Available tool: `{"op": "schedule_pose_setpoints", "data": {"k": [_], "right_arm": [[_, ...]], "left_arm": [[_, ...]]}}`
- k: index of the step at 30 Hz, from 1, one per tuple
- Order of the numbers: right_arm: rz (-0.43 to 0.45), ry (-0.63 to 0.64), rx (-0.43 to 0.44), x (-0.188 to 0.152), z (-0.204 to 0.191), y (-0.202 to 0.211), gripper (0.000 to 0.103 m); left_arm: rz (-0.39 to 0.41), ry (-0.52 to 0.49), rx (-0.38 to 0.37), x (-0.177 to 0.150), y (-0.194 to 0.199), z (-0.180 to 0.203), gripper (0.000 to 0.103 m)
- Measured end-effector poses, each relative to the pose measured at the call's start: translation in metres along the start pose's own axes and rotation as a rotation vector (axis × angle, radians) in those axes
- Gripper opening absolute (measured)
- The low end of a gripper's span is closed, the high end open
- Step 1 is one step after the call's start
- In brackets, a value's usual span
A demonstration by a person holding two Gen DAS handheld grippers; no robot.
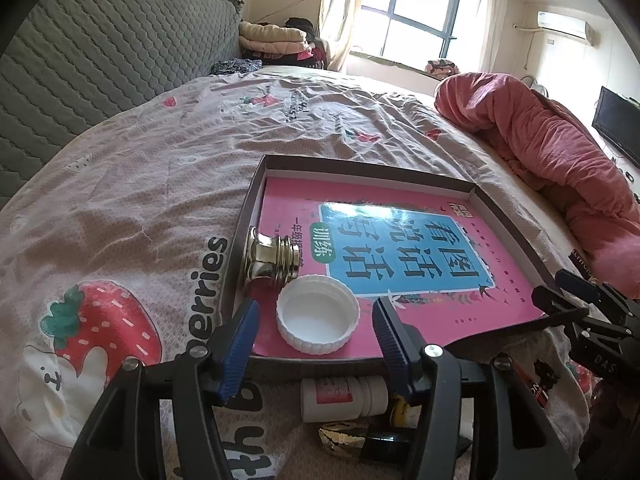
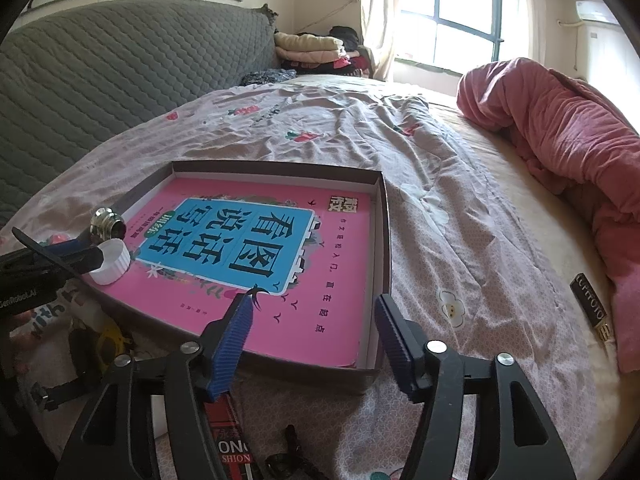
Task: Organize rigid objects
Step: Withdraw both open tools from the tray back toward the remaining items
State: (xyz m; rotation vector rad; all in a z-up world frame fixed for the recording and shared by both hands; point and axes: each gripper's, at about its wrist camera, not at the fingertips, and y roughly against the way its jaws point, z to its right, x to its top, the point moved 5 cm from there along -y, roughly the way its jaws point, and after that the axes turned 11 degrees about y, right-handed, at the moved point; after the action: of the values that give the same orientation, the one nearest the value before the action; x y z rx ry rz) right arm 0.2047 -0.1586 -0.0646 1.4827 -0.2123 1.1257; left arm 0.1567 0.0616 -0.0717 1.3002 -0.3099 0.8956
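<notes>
From the left wrist, the left gripper (image 1: 316,326) tilts downward over the shallow box (image 1: 248,216), its jaws spread wide around the white cap (image 1: 318,322) without touching it. From the right wrist, the right gripper (image 2: 312,326) slants down over the box's near corner, wide apart and empty.

Both cameras sit low over the bed (image 1: 160,168), angled downward toward the far window (image 1: 416,12). The left wrist view looks closely over the box (image 1: 256,184) at its near left corner; the right wrist view covers its near right corner. Both share the pink book (image 2: 320,280) and white cap (image 1: 318,322).
</notes>
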Motion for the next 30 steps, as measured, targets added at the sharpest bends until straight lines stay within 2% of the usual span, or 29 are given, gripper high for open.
{"op": "schedule_pose_setpoints", "data": {"k": [14,30], "right_arm": [[0.01,-0.136,0.018,-0.003,0.025,0.001,0.074],[0.033,-0.147,0.028,-0.002,0.027,0.007,0.074]], "left_arm": [[0.003,0.019,-0.018,0.0,0.006,-0.001,0.059],[0.057,0.052,-0.042,0.008,0.038,-0.006,0.059]]}}
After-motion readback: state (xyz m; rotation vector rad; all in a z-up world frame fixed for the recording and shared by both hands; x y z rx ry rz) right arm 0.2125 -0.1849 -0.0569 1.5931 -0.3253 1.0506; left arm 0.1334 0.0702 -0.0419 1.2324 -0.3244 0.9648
